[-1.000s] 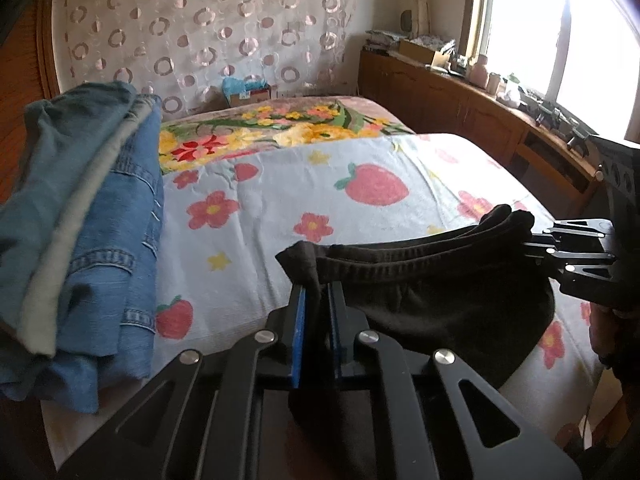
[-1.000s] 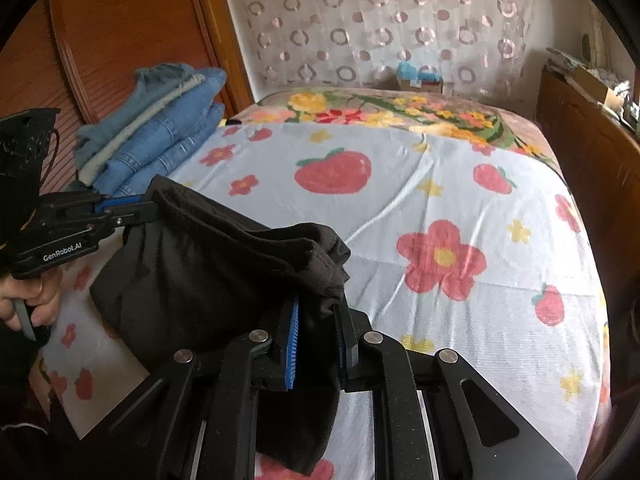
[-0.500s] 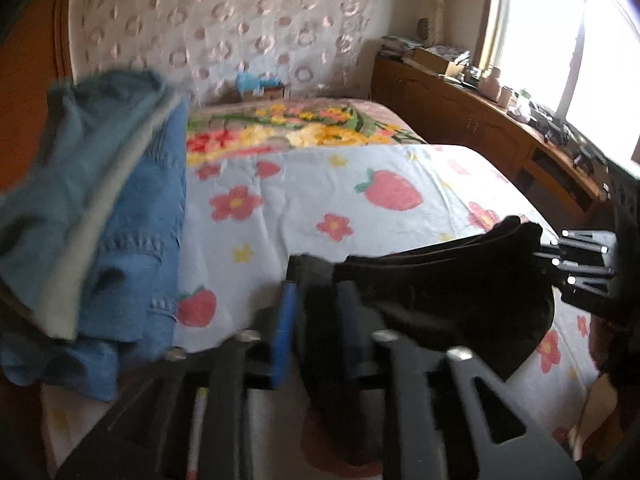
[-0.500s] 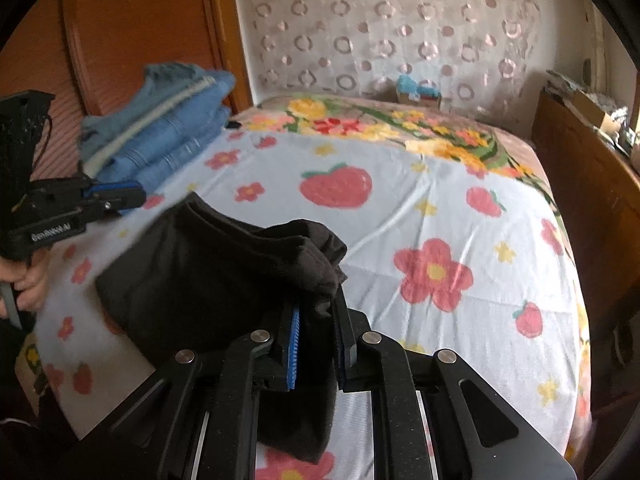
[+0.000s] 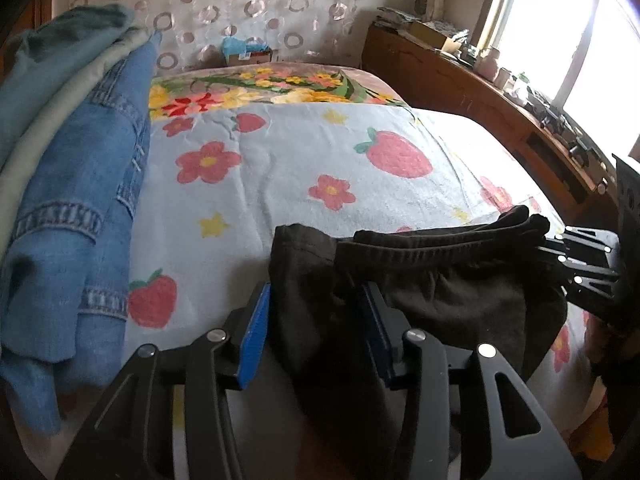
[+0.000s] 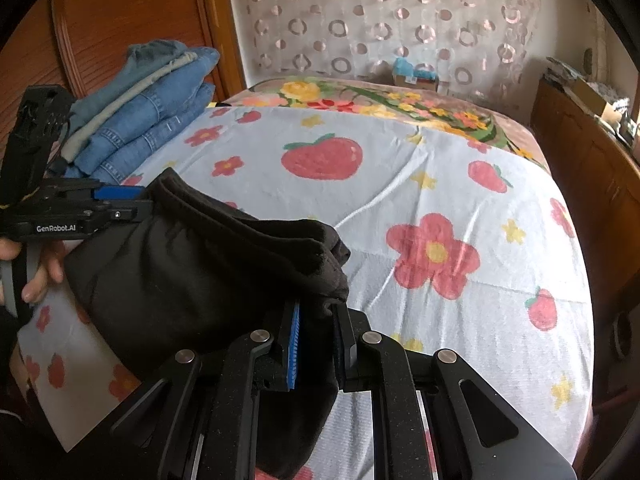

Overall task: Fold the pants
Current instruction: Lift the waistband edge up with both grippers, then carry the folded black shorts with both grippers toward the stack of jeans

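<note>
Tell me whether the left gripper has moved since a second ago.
Yes. The left gripper has sunk toward the strawberry bedspread, with the jeans pile looming larger beside it; its jaws have just been opening, black pants between them.

Black pants (image 5: 448, 292); blue denim stack (image 5: 80, 200); strawberry-and-flower sheet (image 5: 280, 168).

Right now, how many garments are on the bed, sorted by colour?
Black: 1, the pants
Blue denim: 2, the jeans and a paler pair on top
Grey-green: 1, a folded piece between them
Total: 4
</note>
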The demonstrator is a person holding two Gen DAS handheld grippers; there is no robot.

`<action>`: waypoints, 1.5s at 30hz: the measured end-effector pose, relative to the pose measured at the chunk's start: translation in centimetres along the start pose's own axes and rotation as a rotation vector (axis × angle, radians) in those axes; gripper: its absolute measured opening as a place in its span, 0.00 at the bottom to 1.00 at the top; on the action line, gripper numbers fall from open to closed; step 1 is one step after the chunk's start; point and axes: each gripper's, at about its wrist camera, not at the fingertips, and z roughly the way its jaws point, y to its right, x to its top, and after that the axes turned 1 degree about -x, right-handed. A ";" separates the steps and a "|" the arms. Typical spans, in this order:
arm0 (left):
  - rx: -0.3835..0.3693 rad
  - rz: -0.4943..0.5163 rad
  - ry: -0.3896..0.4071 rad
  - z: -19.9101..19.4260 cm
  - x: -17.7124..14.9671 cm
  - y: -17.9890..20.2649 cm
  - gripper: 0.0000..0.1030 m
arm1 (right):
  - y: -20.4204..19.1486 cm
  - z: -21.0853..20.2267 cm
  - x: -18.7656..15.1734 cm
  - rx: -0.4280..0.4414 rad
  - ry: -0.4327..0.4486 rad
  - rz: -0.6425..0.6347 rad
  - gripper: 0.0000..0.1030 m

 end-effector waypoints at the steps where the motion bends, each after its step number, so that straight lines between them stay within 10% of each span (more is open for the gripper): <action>1: 0.002 -0.001 0.005 0.0 0.0 0.1 0.44 | 0.0 0.1 -0.1 0.003 0.000 0.003 0.10; 4: 0.009 -0.016 0.015 0.1 0.0 -0.2 0.43 | 0.1 0.1 -0.1 0.006 0.002 0.004 0.10; 10: -0.036 0.012 0.040 -1.0 -0.4 0.7 0.08 | 0.1 -0.1 -0.1 0.027 0.022 0.007 0.10; 45: 0.089 0.075 0.390 -16.0 3.2 1.3 0.06 | -4.9 -10.0 8.3 0.004 0.325 -0.118 0.09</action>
